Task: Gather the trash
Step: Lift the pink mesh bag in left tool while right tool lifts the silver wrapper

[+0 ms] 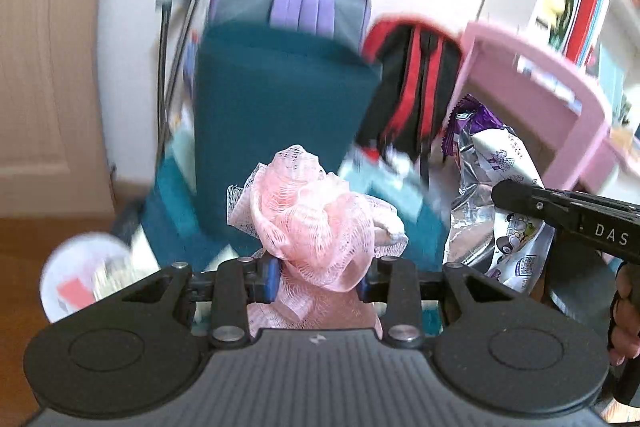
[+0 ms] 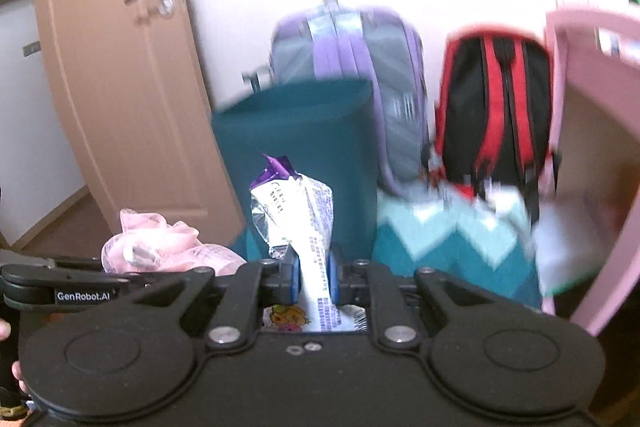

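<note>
The left gripper (image 1: 320, 279) pinches the pink mesh netting (image 1: 316, 215) and the right gripper (image 2: 314, 277) clamps a crumpled snack wrapper (image 2: 300, 211), so both should hold firm until over a bin.

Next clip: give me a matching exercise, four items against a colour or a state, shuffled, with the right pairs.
Items:
1. pink mesh foam net
2. crinkled snack wrapper
3. backpack leaning on the wall, left one
4. backpack beside the pink chair

Descriptions:
A. red and black
B. pinched between the right gripper's fingers
C. purple and grey
D. pinched between the left gripper's fingers

Pairs: 1-D, 2-B, 3-C, 4-A
</note>
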`<act>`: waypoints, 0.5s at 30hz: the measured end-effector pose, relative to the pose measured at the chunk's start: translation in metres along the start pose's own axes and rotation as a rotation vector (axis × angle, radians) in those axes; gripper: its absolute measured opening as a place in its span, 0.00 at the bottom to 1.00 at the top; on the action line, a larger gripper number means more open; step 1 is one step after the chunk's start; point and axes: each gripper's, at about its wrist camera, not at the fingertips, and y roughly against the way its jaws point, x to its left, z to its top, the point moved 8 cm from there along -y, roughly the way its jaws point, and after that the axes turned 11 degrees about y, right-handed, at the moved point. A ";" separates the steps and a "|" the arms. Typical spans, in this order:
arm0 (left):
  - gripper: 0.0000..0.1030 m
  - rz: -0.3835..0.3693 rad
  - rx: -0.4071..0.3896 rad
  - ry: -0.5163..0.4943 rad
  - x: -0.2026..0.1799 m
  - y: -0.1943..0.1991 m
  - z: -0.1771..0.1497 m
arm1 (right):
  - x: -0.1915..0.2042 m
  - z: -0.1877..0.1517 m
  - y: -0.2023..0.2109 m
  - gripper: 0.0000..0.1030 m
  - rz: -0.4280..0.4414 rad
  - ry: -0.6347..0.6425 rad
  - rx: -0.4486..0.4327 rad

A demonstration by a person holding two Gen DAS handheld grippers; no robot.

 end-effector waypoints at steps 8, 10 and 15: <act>0.34 -0.002 -0.167 -0.052 -0.039 0.013 0.123 | -0.018 0.120 -0.014 0.14 -0.074 0.001 -0.168; 0.34 0.002 -0.190 -0.065 -0.048 0.009 0.147 | -0.025 0.140 -0.027 0.14 -0.084 -0.022 -0.189; 0.34 0.047 -0.221 -0.067 -0.050 -0.023 0.192 | -0.041 0.172 -0.064 0.14 -0.135 -0.032 -0.216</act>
